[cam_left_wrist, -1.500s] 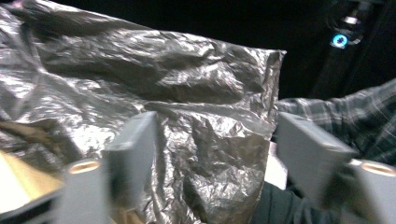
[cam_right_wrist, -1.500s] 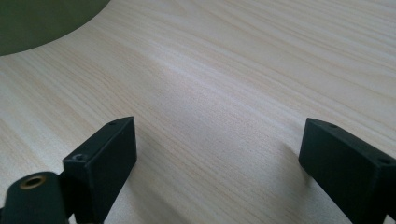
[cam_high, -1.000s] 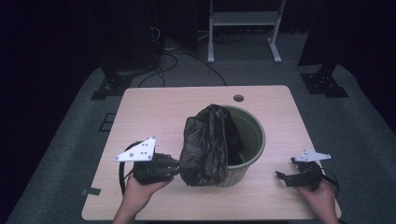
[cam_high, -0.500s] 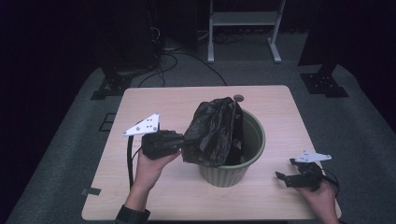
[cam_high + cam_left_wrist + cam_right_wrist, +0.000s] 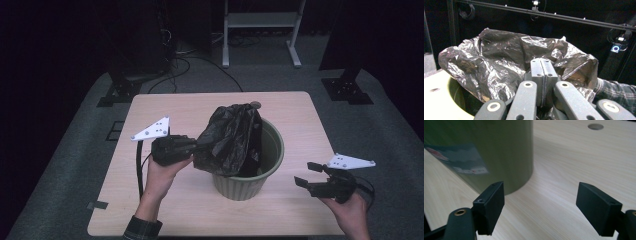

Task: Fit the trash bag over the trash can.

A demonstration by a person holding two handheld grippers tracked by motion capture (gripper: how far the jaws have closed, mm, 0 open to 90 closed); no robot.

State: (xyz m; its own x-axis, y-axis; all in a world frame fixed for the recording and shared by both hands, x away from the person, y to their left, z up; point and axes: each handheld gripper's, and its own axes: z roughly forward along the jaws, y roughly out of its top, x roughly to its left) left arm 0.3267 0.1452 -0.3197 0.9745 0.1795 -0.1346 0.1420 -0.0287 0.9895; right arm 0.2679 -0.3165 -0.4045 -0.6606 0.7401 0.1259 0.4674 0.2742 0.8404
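Observation:
A crumpled black plastic bag (image 5: pixel 232 135) hangs half in an olive-green bin (image 5: pixel 274 150) in the middle of the table. My left gripper (image 5: pixel 196 146) is shut on the bag's left side, level with the bin's rim. In the left gripper view the jaws (image 5: pixel 544 62) are pressed together with the bag (image 5: pixel 496 55) bunched around them, above the bin's rim (image 5: pixel 441 100). My right gripper (image 5: pixel 306 174) is to the right of the bin, just above the table, and points at the bin. Its jaws (image 5: pixel 540 202) have just been closing a little but stand open with nothing between them, facing the bin's wall (image 5: pixel 499 150).
The wooden table (image 5: pixel 165 105) has a small round hole (image 5: pixel 595 126) behind the bin. A plaid sleeve (image 5: pixel 616 90) shows past the bag. Around the table are a dark floor, cables, and stand legs (image 5: pixel 260 40) at the back.
My left gripper moved away from the table's front edge and up with the bag, which now drapes higher over the bin's rim. The right gripper has risen slightly.

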